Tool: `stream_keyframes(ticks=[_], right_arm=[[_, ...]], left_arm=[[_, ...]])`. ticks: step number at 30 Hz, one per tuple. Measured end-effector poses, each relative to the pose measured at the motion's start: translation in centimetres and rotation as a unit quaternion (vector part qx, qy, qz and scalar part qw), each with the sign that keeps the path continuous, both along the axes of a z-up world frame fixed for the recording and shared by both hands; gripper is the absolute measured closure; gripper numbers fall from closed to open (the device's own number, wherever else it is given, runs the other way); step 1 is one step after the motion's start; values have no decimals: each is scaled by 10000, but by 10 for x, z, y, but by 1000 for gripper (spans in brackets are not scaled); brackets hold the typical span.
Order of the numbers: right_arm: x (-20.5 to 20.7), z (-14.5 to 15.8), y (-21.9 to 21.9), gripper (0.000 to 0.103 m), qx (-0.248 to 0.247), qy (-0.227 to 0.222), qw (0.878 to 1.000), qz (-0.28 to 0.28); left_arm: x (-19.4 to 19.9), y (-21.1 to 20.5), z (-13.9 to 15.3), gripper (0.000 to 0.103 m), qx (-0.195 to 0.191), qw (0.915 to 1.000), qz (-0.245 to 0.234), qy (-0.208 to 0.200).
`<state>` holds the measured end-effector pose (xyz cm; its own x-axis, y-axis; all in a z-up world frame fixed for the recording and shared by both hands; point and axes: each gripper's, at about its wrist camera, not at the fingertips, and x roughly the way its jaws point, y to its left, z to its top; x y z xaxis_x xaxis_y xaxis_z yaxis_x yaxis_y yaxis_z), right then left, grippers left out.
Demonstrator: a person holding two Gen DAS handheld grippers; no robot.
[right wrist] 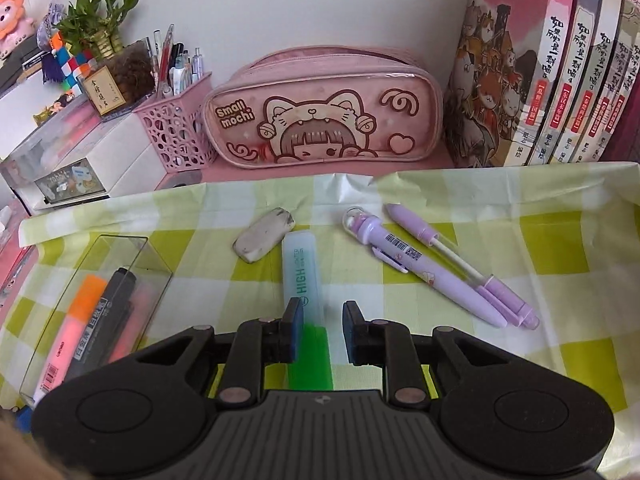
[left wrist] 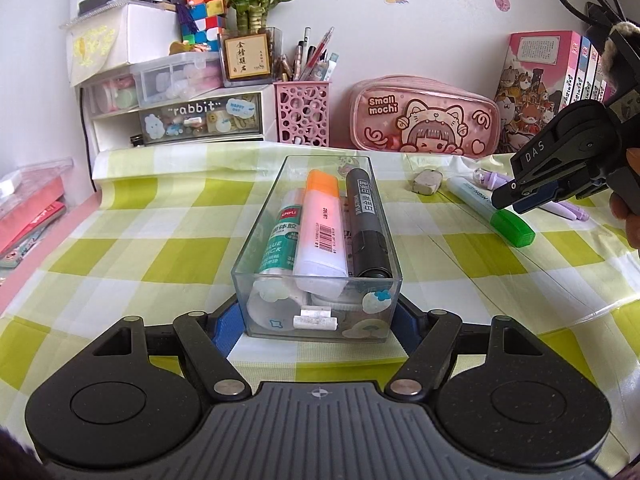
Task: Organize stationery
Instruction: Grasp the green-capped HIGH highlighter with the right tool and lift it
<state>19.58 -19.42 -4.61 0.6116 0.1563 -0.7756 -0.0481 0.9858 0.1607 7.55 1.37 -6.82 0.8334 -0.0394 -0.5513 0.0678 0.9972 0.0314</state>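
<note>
While the table in its green-checked cloth carries everything, the move I judge to come next turns on 1 small relation at my right hand. My left gripper holds the near end of the clear box, its fingers pressed against the 2 side walls, with a glue stick, an orange highlighter and a black marker lying lengthwise inside. My right gripper is the nearer one to the loose things, well apart from the box. Its fingers stand apart, 1 on each side of the green highlighter, not yet closed on it. The highlighter lies flat, its long axis running straight away from me along the fingers, green cap nearest. It sits closer to the left finger than the right. 2 purple pens lie to its right, a worn eraser just beyond to the left.
</note>
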Motion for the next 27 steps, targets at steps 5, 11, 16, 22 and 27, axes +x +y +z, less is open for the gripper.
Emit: stream_keyframes(ticks=[5,11,16,22,27], right_arm=[[7,-10,-1,85,495,182,9983,259],[3,-10,7,86,408,108,9990,127],[-1,-9,0,86,840,91,9964,-114],[-9,0,0,86,1255,12,9918,-246],[-17,15,15,86,1355,-105,9907,-114]], left_arm=[[0,0,0,30,-2,10000,-2,-1],[0,0,0,30,-2,10000,-1,0],[0,0,0,30,-2,10000,-1,1],[0,0,0,30,-1,10000,1,0],[0,0,0,30,0,10000,1,0]])
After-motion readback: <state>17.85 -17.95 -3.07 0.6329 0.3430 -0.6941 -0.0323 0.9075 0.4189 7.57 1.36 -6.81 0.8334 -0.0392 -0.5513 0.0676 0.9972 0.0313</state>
